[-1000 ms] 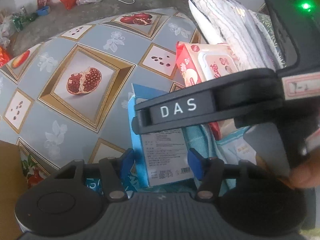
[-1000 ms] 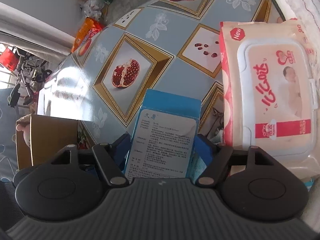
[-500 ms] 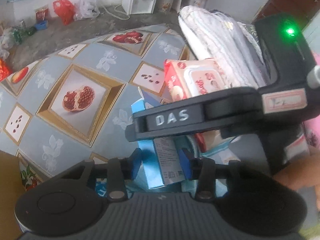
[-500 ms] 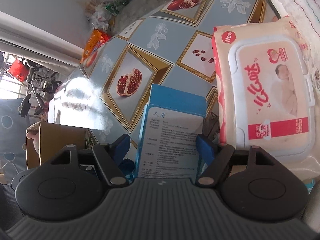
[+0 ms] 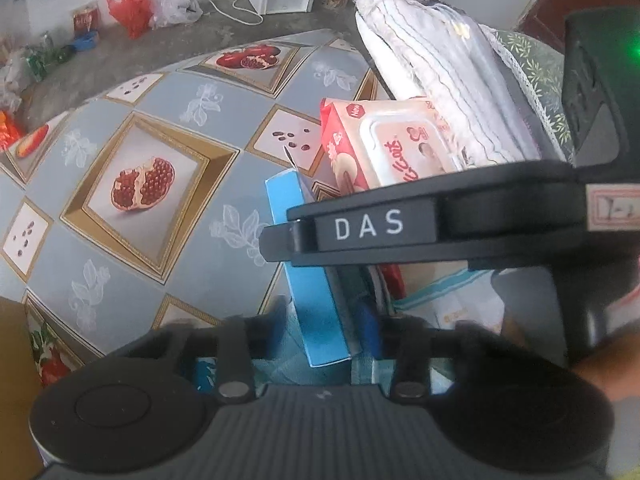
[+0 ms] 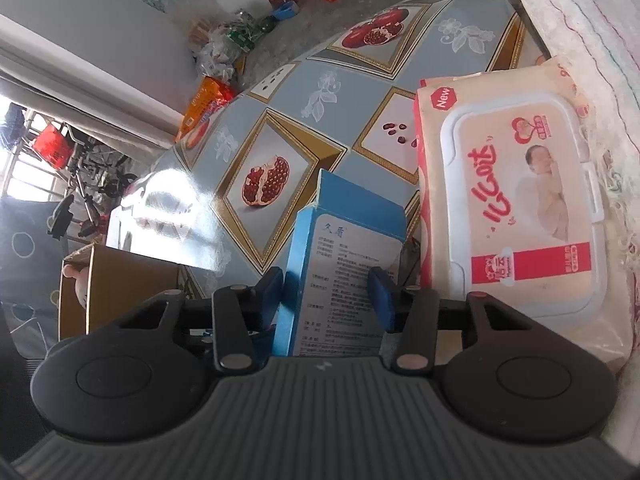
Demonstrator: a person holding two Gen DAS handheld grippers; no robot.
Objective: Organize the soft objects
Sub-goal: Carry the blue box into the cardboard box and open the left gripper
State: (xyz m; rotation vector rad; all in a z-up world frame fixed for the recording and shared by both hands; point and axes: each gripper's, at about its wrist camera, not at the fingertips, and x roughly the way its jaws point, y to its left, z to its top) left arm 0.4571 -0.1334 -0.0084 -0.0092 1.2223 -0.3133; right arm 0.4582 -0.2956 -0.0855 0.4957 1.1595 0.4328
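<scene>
While both grippers close, left gripper [image 5: 326, 320] and right gripper [image 6: 328, 292] clamp one blue box [image 6: 344, 276], wipes pack [image 6: 516, 208] just right.

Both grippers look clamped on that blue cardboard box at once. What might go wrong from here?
1. The left gripper and right gripper, jaws just closing, both pinch the thin blue cardboard box; pulling apart may crush or tear it.
2. The box stands beside the pink wet-wipes pack; swinging it may drag the pack.
3. The right gripper's finger crosses the left camera, hiding the box's middle.
</scene>
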